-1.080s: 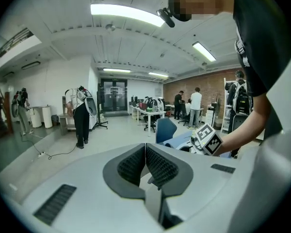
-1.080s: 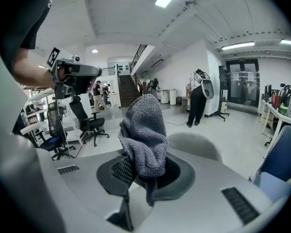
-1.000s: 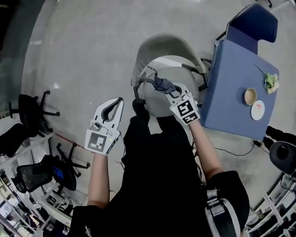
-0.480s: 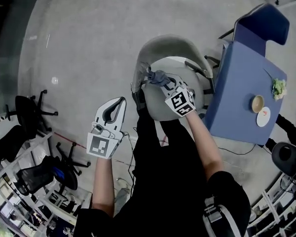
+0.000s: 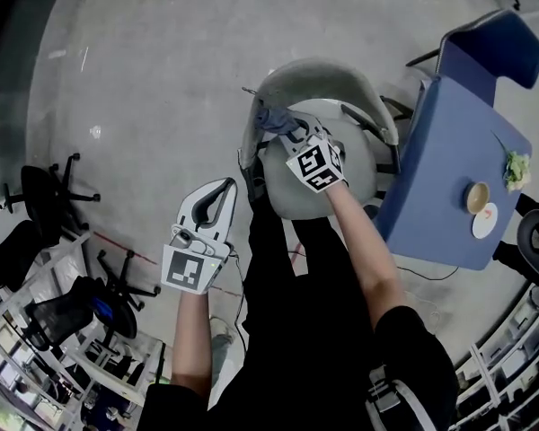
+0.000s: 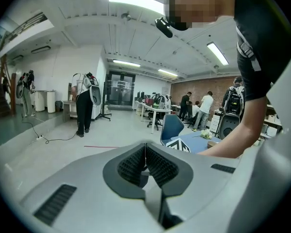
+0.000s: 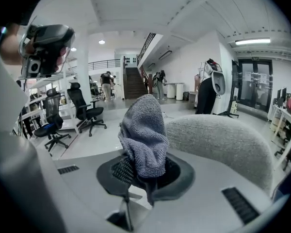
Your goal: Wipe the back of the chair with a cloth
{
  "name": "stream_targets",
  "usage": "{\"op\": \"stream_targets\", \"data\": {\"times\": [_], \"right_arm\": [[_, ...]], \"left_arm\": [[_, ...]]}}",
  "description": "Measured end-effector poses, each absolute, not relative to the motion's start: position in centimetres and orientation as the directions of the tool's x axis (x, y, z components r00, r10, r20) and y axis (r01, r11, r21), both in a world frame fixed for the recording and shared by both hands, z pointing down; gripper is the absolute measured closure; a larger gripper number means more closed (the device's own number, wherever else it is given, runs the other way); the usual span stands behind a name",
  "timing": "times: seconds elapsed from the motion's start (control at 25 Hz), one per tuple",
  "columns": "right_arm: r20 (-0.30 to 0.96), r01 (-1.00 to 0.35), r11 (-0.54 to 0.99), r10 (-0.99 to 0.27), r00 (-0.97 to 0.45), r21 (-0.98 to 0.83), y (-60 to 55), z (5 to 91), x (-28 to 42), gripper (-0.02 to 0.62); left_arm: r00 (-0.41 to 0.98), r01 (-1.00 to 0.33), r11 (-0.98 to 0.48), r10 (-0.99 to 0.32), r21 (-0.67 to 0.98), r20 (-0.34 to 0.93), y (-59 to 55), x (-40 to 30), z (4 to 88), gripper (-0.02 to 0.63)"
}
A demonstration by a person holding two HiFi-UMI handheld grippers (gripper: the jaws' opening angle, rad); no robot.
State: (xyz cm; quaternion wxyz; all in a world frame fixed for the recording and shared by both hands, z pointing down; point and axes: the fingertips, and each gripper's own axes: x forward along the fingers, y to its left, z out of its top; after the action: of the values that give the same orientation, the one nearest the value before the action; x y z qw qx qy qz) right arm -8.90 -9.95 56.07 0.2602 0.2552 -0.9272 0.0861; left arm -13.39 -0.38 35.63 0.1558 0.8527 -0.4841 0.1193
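A grey upholstered chair with a curved back stands in front of the person in the head view. My right gripper is shut on a grey-blue cloth, which sits at the left end of the chair back's inner side. In the right gripper view the cloth bunches up between the jaws, with the chair back just to its right. My left gripper hangs left of the chair seat, shut, with nothing in it; its closed jaws point into the room.
A blue table with a cup, a small plate and a plant stands right of the chair, with a blue chair beyond it. Black office chairs and shelving stand at the left. People stand far off in the room.
My right gripper has carried the cloth forward and left, up to the left end of the chair back. The left gripper has stayed about where it was.
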Motion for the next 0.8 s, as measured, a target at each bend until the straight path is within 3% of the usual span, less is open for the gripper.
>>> {"op": "stream_targets", "data": {"times": [0.8], "right_arm": [[0.534,-0.602,0.771,-0.427,-0.73,-0.207,-15.7,59.4,-10.9,0.509]], "left_arm": [[0.503,-0.864,-0.464,-0.783,0.195,0.367,-0.9,-15.1,38.1,0.581]]}}
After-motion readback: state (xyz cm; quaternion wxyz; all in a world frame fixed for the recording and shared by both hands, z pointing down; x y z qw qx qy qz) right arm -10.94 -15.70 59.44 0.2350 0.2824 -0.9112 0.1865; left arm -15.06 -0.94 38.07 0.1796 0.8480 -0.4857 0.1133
